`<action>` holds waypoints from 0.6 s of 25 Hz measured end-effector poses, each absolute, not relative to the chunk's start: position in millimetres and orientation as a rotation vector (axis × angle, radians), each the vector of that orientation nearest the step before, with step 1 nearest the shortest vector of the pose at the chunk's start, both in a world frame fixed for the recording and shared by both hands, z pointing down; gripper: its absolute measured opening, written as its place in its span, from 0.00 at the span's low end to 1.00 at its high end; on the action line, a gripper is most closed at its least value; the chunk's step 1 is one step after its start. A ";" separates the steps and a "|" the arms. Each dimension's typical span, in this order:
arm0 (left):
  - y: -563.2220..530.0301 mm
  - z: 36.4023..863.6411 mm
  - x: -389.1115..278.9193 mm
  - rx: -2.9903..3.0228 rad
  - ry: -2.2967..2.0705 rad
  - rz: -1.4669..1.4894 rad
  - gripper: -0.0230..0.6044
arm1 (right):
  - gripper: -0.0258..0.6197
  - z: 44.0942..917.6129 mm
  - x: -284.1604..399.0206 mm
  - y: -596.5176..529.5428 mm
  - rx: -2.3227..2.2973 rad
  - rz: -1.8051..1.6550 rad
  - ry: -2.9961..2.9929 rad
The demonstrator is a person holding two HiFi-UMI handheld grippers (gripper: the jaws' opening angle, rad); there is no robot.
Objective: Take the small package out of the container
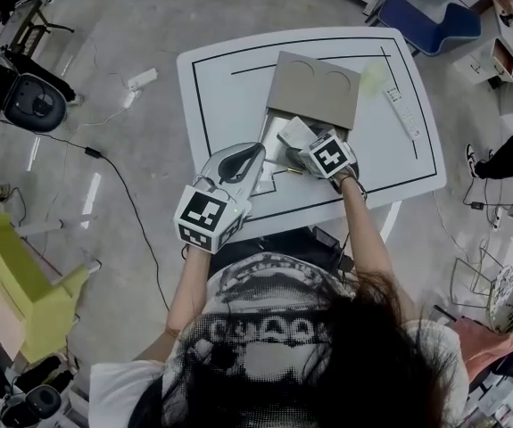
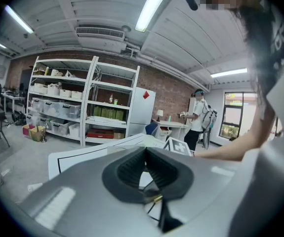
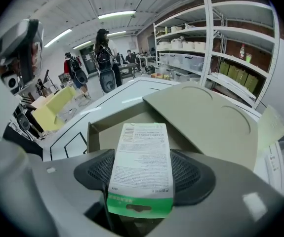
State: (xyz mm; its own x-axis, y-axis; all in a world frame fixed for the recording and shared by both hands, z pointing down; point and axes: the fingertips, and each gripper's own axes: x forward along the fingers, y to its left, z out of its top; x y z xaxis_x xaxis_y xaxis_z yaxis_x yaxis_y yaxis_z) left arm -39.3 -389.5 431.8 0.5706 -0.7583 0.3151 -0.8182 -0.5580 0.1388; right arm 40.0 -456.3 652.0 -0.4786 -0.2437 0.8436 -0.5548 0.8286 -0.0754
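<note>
Your right gripper [image 3: 142, 168] has its jaws spread wide, with the small package [image 3: 142, 149] lying between them above the open cardboard container [image 3: 95, 130] on the white table [image 1: 229, 61]. Your left gripper [image 2: 145, 151] is closed and empty.

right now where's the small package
In the right gripper view the small package lies between the wide-apart jaws of the right gripper, over the near end of the open cardboard box on the white table.
</note>
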 end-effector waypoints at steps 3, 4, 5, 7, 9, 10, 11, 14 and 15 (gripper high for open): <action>-387.7 430.8 -42.8 2.537 -1.300 0.316 0.04 | 0.60 635.4 34.9 -454.3 0.607 0.421 -2.118; -386.8 430.4 -43.9 2.537 -1.299 0.316 0.04 | 0.60 629.3 33.0 -453.3 0.616 0.418 -2.133; -385.8 429.9 -44.9 2.539 -1.297 0.316 0.04 | 0.60 622.9 31.2 -452.3 0.626 0.415 -2.148; -383.2 428.5 -46.7 2.544 -1.292 0.315 0.04 | 0.60 608.9 27.8 -449.8 0.651 0.408 -2.179; -379.8 427.1 -49.3 2.550 -1.286 0.315 0.04 | 0.60 593.0 24.3 -446.5 0.685 0.405 -2.214; -377.8 426.4 -50.8 2.553 -1.283 0.315 0.04 | 0.60 584.7 22.5 -444.5 0.705 0.407 -2.234; -375.8 425.9 -52.3 2.557 -1.280 0.314 0.04 | 0.60 576.3 20.6 -442.0 0.724 0.413 -2.255; -370.3 424.6 -56.7 2.570 -1.268 0.310 0.04 | 0.60 552.2 15.1 -432.1 0.776 0.445 -2.314; -368.3 424.0 -58.2 2.575 -1.264 0.309 0.04 | 0.60 544.8 13.8 -428.4 0.791 0.452 -2.329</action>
